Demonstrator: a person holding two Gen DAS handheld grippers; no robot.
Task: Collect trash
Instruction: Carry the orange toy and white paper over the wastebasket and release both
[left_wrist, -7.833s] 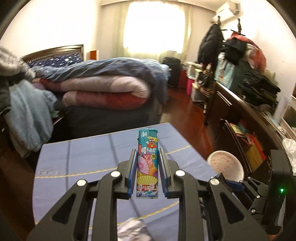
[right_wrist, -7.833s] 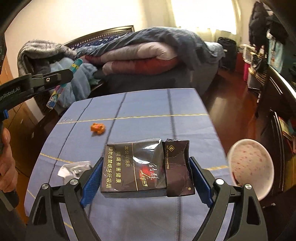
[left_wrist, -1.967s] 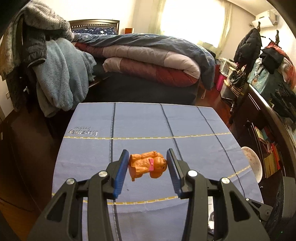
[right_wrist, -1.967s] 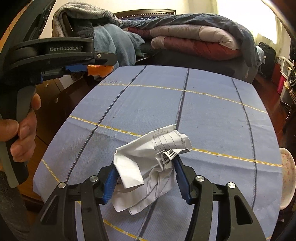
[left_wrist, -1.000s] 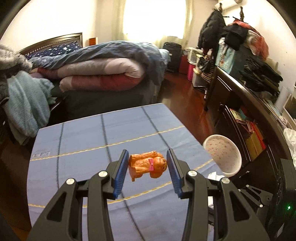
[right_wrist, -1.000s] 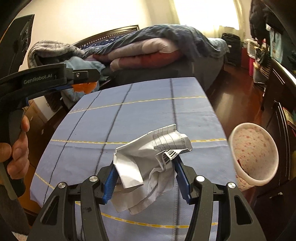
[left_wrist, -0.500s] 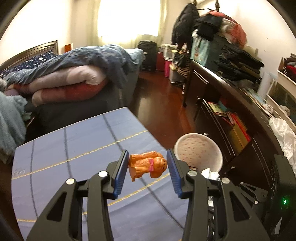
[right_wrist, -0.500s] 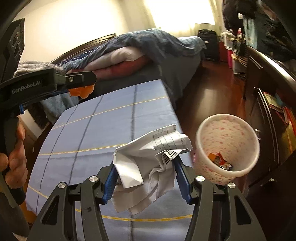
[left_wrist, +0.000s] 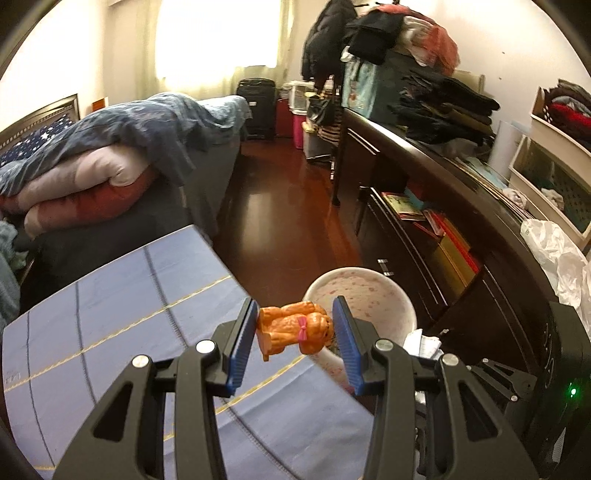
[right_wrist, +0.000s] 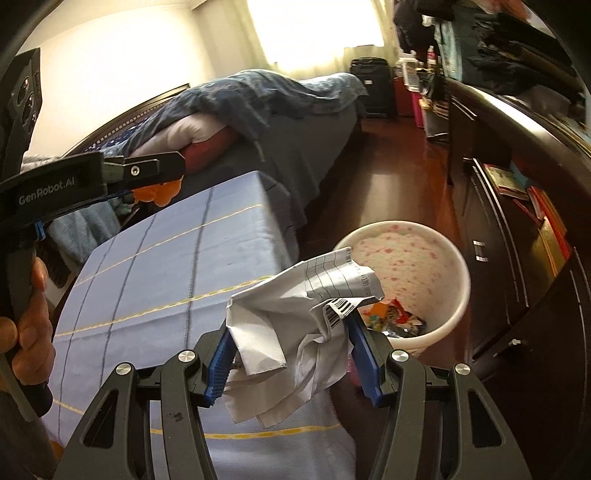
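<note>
the left claw (left_wrist: 295, 334) is closed on a small orange toy dog (left_wrist: 293, 328), its blue pads pressed to the toy's two ends. the dog lies sideways between them, a pink bow on it showing. in the left wrist view the toy hangs in the air over the right edge of the surface (left_wrist: 122, 332), with the rim of the bin (left_wrist: 402, 299) just behind and to the right of it. the bin is a pale round tub with pink speckles and stands on the dark wood floor (left_wrist: 280, 206) beside the surface.

the right claw (right_wrist: 291, 350) is gripping a crumpled sheet of paper (right_wrist: 295, 332), white with a printed grid and a barcode, which bulges up and droops down between the blue pads. in the right wrist view the paper is held above the near corner of the surface (right_wrist: 166, 273), and its upper right part overlaps the rim of the bin (right_wrist: 458, 306). some colourful wrappers (right_wrist: 391, 319) lie in the bottom of the bin.

the surface is covered with a blue cloth with dark and yellow lines. in the right wrist view a hand (right_wrist: 26, 325) grips the handle of the left claw (right_wrist: 155, 184), which shows at far left with the orange toy in its tip. a bed (left_wrist: 110, 162) piled with folded quilts stands behind the surface, and a dark cabinet (left_wrist: 461, 236) runs along the right wall.
</note>
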